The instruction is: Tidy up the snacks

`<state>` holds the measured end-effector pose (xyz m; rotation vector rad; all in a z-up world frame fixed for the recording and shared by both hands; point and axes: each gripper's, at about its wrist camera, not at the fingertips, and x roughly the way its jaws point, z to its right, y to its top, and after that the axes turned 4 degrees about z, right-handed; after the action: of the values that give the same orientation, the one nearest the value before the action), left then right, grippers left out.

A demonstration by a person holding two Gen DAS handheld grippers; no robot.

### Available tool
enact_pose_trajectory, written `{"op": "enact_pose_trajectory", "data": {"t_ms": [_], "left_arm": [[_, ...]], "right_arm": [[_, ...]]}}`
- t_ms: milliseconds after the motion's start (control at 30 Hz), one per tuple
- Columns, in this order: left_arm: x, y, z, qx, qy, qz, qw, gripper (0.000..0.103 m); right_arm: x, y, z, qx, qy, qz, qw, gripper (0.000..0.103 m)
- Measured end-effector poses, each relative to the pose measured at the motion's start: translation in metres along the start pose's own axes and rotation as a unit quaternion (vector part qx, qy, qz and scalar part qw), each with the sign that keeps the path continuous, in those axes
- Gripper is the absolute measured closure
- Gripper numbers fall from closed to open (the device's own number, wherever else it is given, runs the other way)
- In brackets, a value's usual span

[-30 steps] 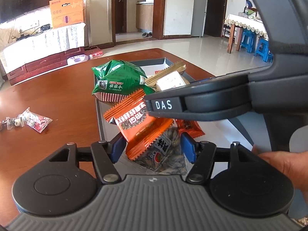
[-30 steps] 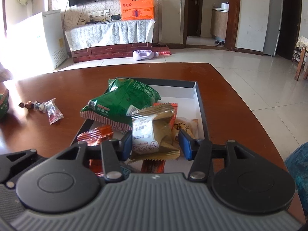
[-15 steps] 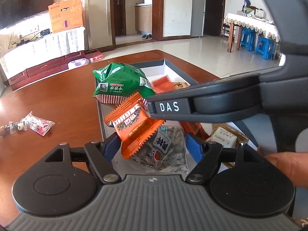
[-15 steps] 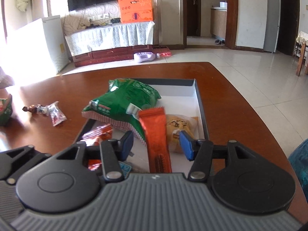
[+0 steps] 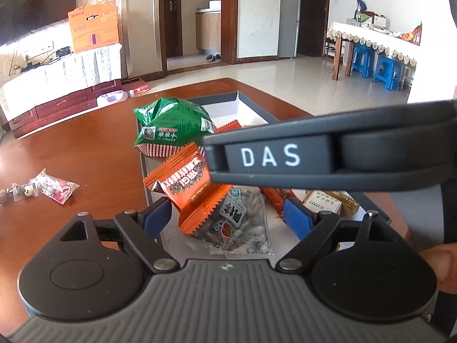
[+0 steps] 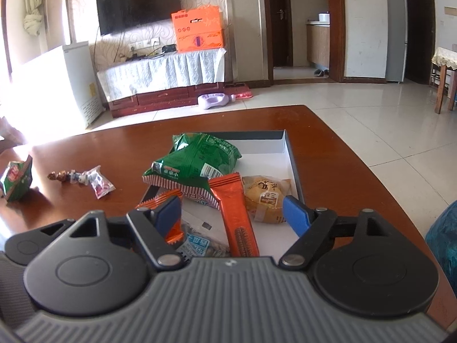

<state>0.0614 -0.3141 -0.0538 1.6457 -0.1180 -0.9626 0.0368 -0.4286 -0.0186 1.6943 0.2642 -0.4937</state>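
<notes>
Orange wrappers crowd the near end of a white tray (image 6: 287, 154) on a brown table (image 6: 342, 148). An orange stick pack (image 6: 238, 214) lies lengthways in the tray, running from between the right gripper's (image 6: 232, 213) blue fingers (image 6: 295, 214) toward the far side. The jaws stand spread wide, touching nothing, with the stick pack nearer the middle of the gap. Just right of the stick, a yellow bun (image 6: 267, 197) rests against the tray's right wall. A green bag (image 6: 194, 161) lies on the tray's left wall, beyond the fingers. At the near left, a second orange pack (image 6: 168, 200) sits behind the left finger, with a clear seed packet (image 6: 197, 243) beside it.

From the left gripper's (image 5: 227, 218) camera, its jaws are also spread, framing the orange pack (image 5: 188, 188) and the seed packet (image 5: 242, 223) lying below and between them. Neither is pinched. The green bag (image 5: 174, 128) sits farther off. A tan packet (image 5: 325, 204) lies in the tray to the right, beyond the right finger. The right gripper's dark body, marked DAS, crosses this view above the snacks, and part of the tray is hidden behind it.

Out on the table to the left, well apart from the tray, lie a small pink-and-clear packet (image 6: 98, 183) and another green bag (image 6: 17, 180).
</notes>
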Motion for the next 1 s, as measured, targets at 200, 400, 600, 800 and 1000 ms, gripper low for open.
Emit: {"op": "enact_pose_trajectory", "data": {"t_ms": [200, 400, 600, 800, 1000], "left_arm": [[-0.01, 0.002, -0.003, 0.005, 0.007, 0.021, 0.9997, 0.012], [-0.025, 0.005, -0.007, 0.005, 0.008, 0.047, 0.9988, 0.012], [-0.035, 0.006, -0.012, 0.008, 0.012, 0.054, 0.9984, 0.012], [-0.049, 0.004, -0.019, 0.007, 0.007, 0.062, 0.998, 0.012], [-0.064, 0.0, -0.025, 0.023, 0.007, 0.071, 0.9972, 0.012]], "right_arm": [[-0.019, -0.002, -0.008, -0.003, -0.008, 0.019, 1.0, 0.022], [-0.04, -0.007, -0.016, -0.006, -0.021, 0.044, 0.999, 0.022], [-0.053, -0.013, -0.023, -0.003, -0.026, 0.065, 0.998, 0.023], [-0.06, -0.015, -0.037, -0.016, -0.028, 0.083, 0.996, 0.022], [-0.065, -0.017, -0.055, -0.046, -0.041, 0.101, 0.993, 0.021]]}}
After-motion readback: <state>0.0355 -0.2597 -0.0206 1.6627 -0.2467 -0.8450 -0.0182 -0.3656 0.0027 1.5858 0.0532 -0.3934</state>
